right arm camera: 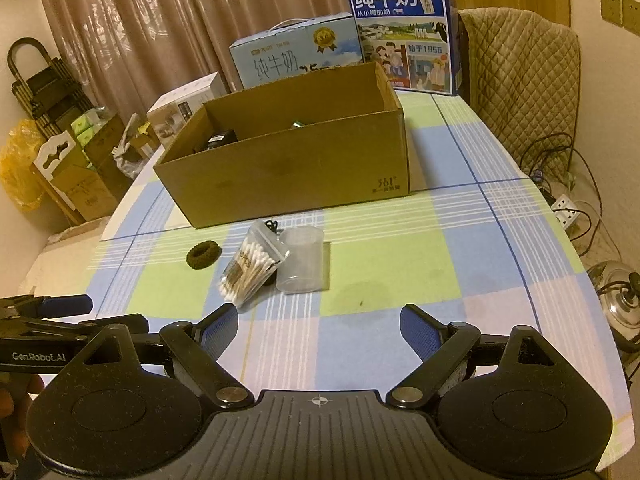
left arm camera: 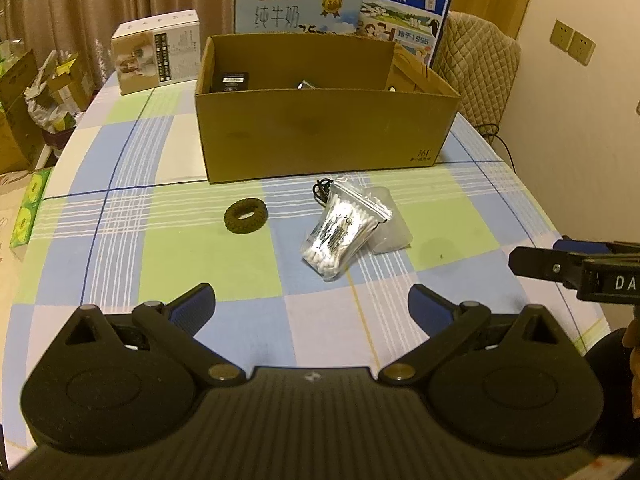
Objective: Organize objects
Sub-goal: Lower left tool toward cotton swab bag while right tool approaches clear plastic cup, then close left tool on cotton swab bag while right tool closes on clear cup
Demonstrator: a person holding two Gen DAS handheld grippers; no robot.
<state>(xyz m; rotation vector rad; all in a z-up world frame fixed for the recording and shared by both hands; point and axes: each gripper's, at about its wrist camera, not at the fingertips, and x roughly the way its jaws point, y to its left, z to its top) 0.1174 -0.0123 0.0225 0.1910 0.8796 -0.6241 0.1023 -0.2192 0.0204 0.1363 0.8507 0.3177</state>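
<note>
Left tool (left arm camera: pixel 312 304) hovering over the near edge of the surface (left arm camera: pixel 248 264), fingers spread wide, gripping nothing. Right tool (right arm camera: pixel 319 326) doing the same further right, also wide and empty. Each tool is showing at the edge of the other's view: right one seen side-on at the left camera's right margin, left one at the right camera's left margin.

Checked cloth in blue, green and pale squares is covering the surface.

Just ahead of the tools, a clear bag of cotton swabs (left arm camera: pixel 340 232) is lying tilted, zip end pointing away, swab tips toward the tools. It is leaning against a clear plastic jar (right arm camera: pixel 301 260) lying just right of it, touching. A black cord (left arm camera: pixel 322 190) is peeking out behind the bag's far end; what it belongs to is not clear.

Left of the bag, apart from it, a dark hair tie (left arm camera: pixel 245 215) is lying flat.

Beyond these, an open cardboard box (left arm camera: pixel 320 136) is sitting mid-surface. Inside, a black item (left arm camera: pixel 230 81) is resting at the left end and a small metallic thing (left arm camera: pixel 304 85) near the middle; too small to identify.

Behind the box, a white carton (left arm camera: pixel 156 52) is standing at left, a pale blue milk case (left arm camera: pixel 292 8) at centre, and a dark blue milk case (right arm camera: pixel 404 32) at right. A quilted chair (right arm camera: pixel 520 80) is standing past the far right corner.
</note>
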